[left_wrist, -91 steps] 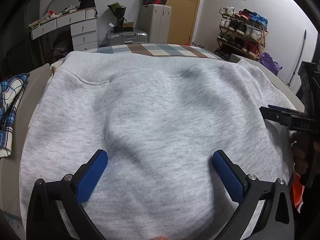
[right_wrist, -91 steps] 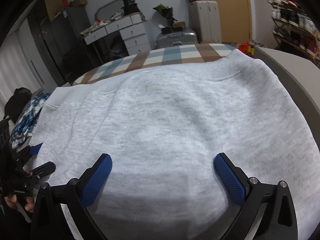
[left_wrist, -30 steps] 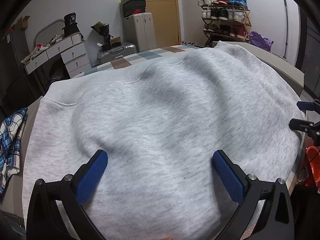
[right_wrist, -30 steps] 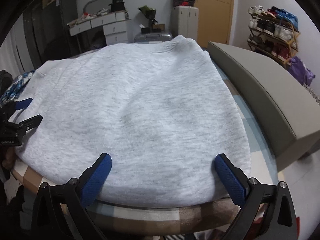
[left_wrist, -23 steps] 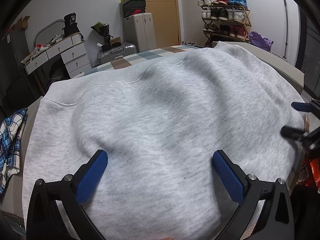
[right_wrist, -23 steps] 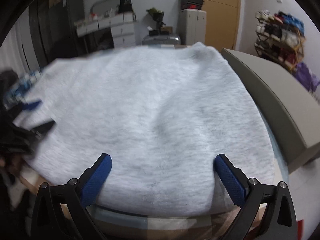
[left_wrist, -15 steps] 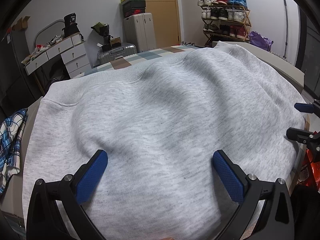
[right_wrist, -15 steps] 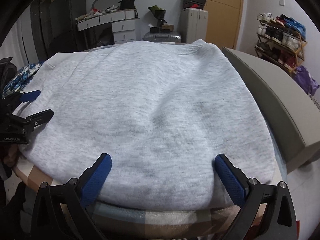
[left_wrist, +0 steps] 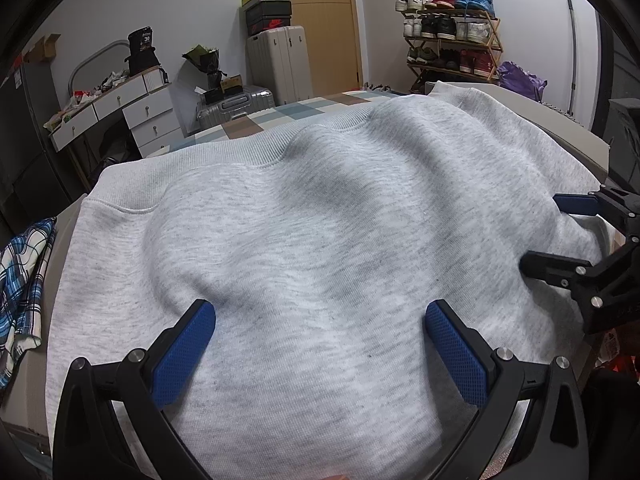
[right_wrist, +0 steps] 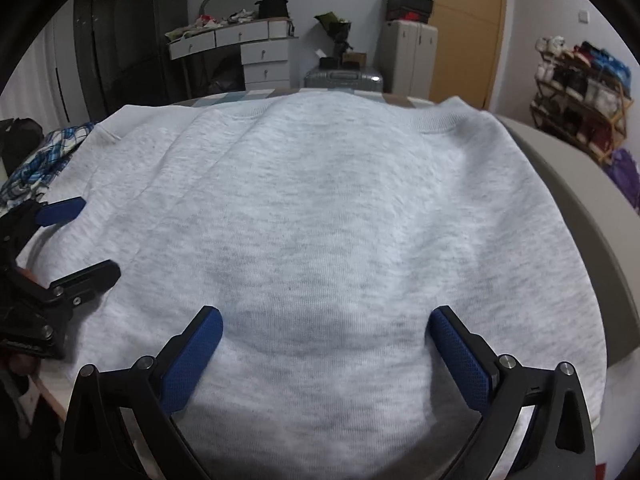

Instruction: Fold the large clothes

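Sweatshirt (left_wrist: 320, 248) beneath both gaping tongs, left (left_wrist: 320, 344) and right (right_wrist: 326, 344); plaid shirt (left_wrist: 20, 276) beside it.

Plaid shirt (left_wrist: 22, 276) bunched at left edge of the surface. Checked cover (left_wrist: 288, 114) shows at far side: blue, brown, white squares. Far wall, left to right: white drawer desk (left_wrist: 132, 108) with clutter on top, silver suitcase (left_wrist: 236, 106) on the floor, beige suitcase (left_wrist: 280, 64) upright with shoe boxes (left_wrist: 268, 10) stacked on it, wooden door (left_wrist: 320, 20). Shoe rack (left_wrist: 452, 44) far right, full. Purple bag (left_wrist: 520, 82) just right of the rack. Grey pad (right_wrist: 592, 208) along right side.
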`<state>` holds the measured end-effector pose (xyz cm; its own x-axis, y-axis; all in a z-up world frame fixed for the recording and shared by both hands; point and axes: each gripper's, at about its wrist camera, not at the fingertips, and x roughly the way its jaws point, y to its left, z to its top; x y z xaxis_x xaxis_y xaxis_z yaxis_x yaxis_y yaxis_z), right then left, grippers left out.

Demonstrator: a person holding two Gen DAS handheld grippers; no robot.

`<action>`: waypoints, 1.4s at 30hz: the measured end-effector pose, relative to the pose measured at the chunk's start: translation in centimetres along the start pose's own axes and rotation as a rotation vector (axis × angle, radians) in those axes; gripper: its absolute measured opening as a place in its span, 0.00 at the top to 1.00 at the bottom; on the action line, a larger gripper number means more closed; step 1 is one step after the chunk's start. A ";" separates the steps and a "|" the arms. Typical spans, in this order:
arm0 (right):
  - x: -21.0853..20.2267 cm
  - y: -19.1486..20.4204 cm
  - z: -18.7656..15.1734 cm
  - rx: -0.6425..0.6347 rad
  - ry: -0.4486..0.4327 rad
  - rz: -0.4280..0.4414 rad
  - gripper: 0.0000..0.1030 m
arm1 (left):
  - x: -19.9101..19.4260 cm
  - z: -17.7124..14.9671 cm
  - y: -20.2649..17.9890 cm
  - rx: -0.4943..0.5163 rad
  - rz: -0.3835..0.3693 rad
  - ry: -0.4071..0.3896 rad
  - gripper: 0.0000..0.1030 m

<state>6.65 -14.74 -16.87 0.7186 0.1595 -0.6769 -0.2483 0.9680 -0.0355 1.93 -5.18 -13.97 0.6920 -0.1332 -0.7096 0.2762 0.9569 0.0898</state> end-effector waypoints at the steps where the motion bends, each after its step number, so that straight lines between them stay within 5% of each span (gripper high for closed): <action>1: -0.1 0.0 -0.3 -0.016 -0.009 -0.003 0.00 | 0.0 0.0 0.0 0.001 0.001 0.000 0.01; 16: -0.8 0.5 -1.8 -0.030 -0.105 -0.032 0.00 | -0.1 0.2 0.0 0.002 0.005 -0.002 0.01; 26: -2.1 1.1 3.3 0.016 -0.083 0.054 0.00 | -0.1 0.1 -0.1 0.002 0.005 -0.003 0.01; 29: -0.7 2.4 5.7 -0.017 -0.073 0.045 0.00 | -0.1 0.1 -0.1 0.001 0.006 -0.003 0.01; 33: 4.8 3.3 6.2 0.012 0.052 0.045 0.00 | 0.0 0.2 -0.2 0.004 0.010 0.000 0.01; 42: 4.5 3.5 5.4 -0.016 -0.012 0.038 0.00 | -1.0 1.3 1.5 0.006 0.010 0.059 0.01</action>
<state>12.56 -9.62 -16.04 0.7158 0.1985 -0.6694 -0.2858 0.9581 -0.0215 2.48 -3.92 -12.22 0.6542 -0.1078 -0.7486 0.2736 0.9565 0.1014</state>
